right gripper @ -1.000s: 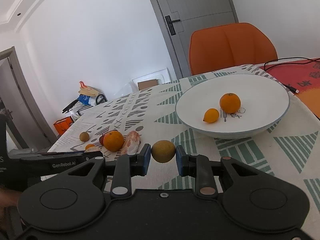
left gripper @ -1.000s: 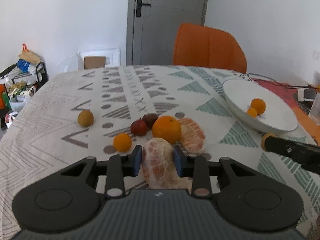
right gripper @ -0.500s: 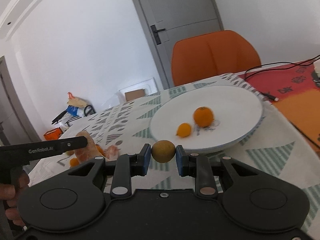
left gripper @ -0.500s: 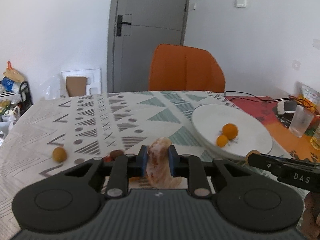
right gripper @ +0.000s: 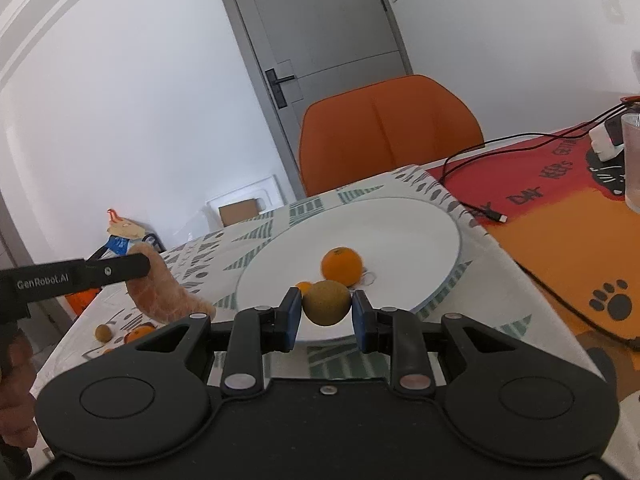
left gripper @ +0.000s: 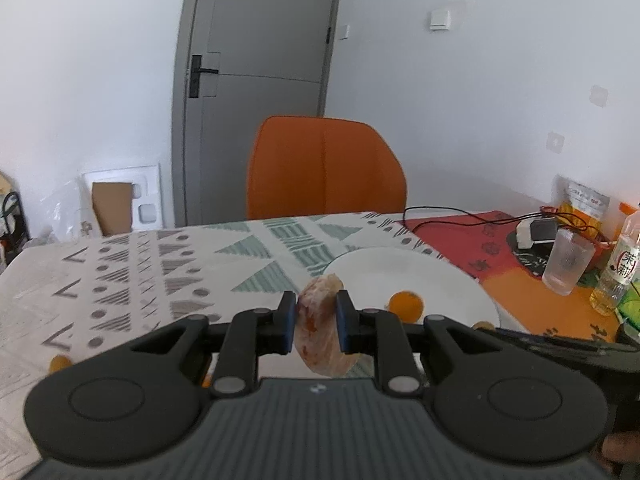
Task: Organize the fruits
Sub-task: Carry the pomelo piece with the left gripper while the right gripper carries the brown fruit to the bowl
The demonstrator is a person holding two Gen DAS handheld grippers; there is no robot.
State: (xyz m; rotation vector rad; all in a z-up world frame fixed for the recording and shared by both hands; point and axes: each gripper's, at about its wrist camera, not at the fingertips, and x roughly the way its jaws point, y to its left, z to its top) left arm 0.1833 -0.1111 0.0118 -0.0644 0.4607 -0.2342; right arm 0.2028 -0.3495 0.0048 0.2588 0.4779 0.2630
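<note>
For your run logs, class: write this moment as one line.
left tongs: holding peeled citrus | right tongs: holding brown fruit | plate: two oranges

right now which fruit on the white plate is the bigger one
The round orange farther back on the white plate; the small orange fruit beside it is partly hidden behind the right claw.

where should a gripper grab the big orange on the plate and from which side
Take the orange across its widest middle, coming from above. It is round and sits stem-up on the white plate, so no side grips better than another. A smaller orange fruit lies close at its left; keep the fingers off that side.
</note>
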